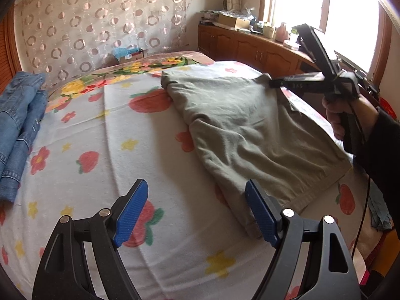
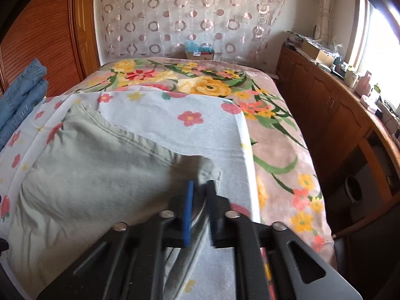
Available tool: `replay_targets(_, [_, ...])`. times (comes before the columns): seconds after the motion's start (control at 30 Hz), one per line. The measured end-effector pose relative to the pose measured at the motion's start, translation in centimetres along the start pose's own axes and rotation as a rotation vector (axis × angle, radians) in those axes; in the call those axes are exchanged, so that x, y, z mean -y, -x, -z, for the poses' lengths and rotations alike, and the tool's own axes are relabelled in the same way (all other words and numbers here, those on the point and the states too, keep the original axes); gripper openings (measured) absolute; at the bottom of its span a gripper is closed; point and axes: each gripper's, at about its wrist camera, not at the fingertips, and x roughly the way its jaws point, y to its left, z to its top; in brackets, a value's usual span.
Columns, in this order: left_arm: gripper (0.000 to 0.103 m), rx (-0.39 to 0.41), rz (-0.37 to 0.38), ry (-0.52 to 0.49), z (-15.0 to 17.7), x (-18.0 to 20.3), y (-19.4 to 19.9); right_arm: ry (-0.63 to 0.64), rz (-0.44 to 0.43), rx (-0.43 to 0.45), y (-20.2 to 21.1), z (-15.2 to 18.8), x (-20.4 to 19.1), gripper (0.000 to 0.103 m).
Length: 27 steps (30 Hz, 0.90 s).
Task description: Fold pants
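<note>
small pale marks that look like "DAS" on the side of the right gripper (image 1: 271,83) near its tips, too blurry to be sure, box labels far behind too small to read

Folded blue jeans (image 1: 21,127) at my far left, strawberry-print sheet (image 1: 100,150) under me over a floral blanket (image 2: 280,150), circle-patterned curtain (image 1: 100,22) beyond, cardboard box (image 2: 200,54) before it, cluttered wooden cabinets (image 2: 332,105) right (window glare above).
</note>
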Motion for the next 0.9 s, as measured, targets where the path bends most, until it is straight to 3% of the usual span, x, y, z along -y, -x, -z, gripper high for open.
replay_targets(0.17, [0.081,-0.031,0.001,-0.001,0.3,0.3,-0.7,-0.046,0.044,0.02,1.3,-0.2,0.9,0.006])
replay_targets(0.27, [0.081,-0.035,0.002,-0.004,0.3,0.4,-0.7,-0.058,0.022,0.039,2.4,0.3,1.1,0.006])
replay_targets(0.37, [0.081,-0.055,0.0,-0.01,0.4,0.6,-1.0,-0.058,0.003,0.07,4.1,1.2,0.6,0.012])
replay_targets(0.47, [0.081,-0.076,-0.001,-0.012,0.4,0.7,-1.4,-0.05,-0.038,0.098,6.1,3.2,-0.1,0.023])
replay_targets(0.53, [0.081,-0.078,-0.001,-0.014,0.3,0.6,-1.4,-0.043,-0.065,0.106,7.6,5.0,-0.7,0.036])
replay_targets(0.9, [0.082,-0.08,0.002,-0.017,0.3,0.6,-1.4,-0.048,-0.142,0.087,12.9,13.0,0.2,0.039])
